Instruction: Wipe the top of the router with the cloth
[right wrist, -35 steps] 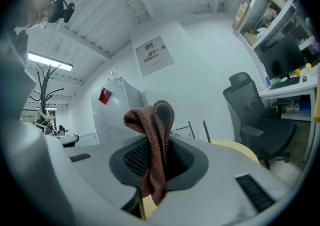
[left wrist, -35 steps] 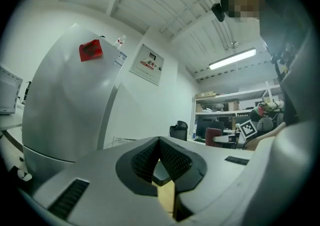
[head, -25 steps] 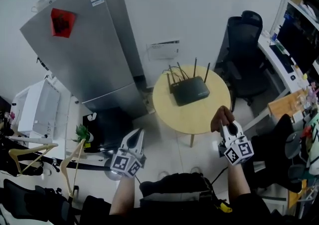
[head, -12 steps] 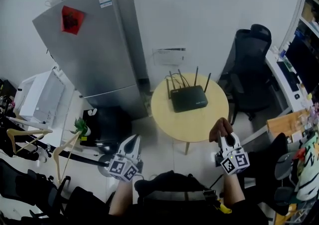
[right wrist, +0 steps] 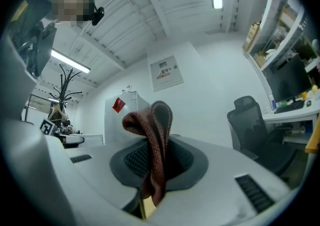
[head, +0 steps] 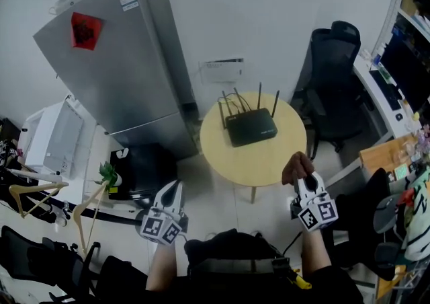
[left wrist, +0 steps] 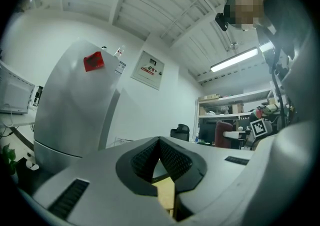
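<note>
The black router (head: 250, 126) with several upright antennas lies on the round yellow table (head: 259, 159), in the head view's middle. A brown cloth (head: 297, 164) hangs from my right gripper (head: 305, 176), which is shut on it at the table's near right edge, short of the router. In the right gripper view the cloth (right wrist: 152, 137) folds over the shut right gripper (right wrist: 156, 156). My left gripper (head: 173, 187) hangs left of the table over the floor. Its jaws (left wrist: 160, 145) are together with nothing between them.
A tall grey fridge (head: 117, 67) stands behind and left of the table, with a black box (head: 144, 169) and a small plant (head: 107, 177) at its foot. A black office chair (head: 333, 67) sits to the right, beside a desk (head: 383, 77). Wooden hangers (head: 47, 202) lie at far left.
Both grippers sit a little lower and further from the table in the head view than a second ago. The cloth stays in the right gripper. The router has not moved.
</note>
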`<state>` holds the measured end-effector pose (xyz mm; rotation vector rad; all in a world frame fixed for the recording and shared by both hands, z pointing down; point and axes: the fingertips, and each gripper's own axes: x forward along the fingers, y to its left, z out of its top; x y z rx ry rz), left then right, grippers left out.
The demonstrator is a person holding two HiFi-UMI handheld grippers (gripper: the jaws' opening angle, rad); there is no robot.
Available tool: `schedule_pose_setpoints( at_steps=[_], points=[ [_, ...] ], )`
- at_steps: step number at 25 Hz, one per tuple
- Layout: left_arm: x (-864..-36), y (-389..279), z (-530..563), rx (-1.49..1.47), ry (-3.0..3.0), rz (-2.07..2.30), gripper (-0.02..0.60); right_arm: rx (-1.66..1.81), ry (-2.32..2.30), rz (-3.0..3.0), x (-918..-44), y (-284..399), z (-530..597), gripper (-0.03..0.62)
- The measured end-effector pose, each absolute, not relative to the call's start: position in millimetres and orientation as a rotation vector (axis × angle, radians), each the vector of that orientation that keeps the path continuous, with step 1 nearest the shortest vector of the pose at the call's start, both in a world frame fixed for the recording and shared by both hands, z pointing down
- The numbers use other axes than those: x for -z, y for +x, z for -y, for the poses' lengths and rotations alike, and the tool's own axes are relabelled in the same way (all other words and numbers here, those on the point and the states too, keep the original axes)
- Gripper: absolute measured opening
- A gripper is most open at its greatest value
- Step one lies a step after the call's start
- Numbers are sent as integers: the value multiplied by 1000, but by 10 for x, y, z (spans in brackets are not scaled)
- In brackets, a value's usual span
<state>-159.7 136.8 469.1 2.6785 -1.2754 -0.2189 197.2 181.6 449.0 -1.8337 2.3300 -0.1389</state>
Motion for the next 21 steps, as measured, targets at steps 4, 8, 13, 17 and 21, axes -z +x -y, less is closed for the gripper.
schedule_pose_setpoints(
  at_steps=[4,8,13,17,21],
  points=[
    [-4685,-1543,-1353,214,2692,1246,0,133,-1865,-2326,-4499,1973,-1918,55],
    [-4685,-1510,-1362,216,2696,1220,0,165,-1898,-2315,-4603,1977,-2033,55],
    [-4674,-1546,-1368,222,2695,1204,0,171,-1916,-2312,-4604,1950,-2025,55],
    [-4702,-1576,-1408,217,2687,1201,0,170,-1919,-2315,-4565,1930,-2061,55],
    [-4736,-1646,-1432,209,2674,1220,0,170,-1919,-2338,-4576,1885,-2085,55]
  ],
)
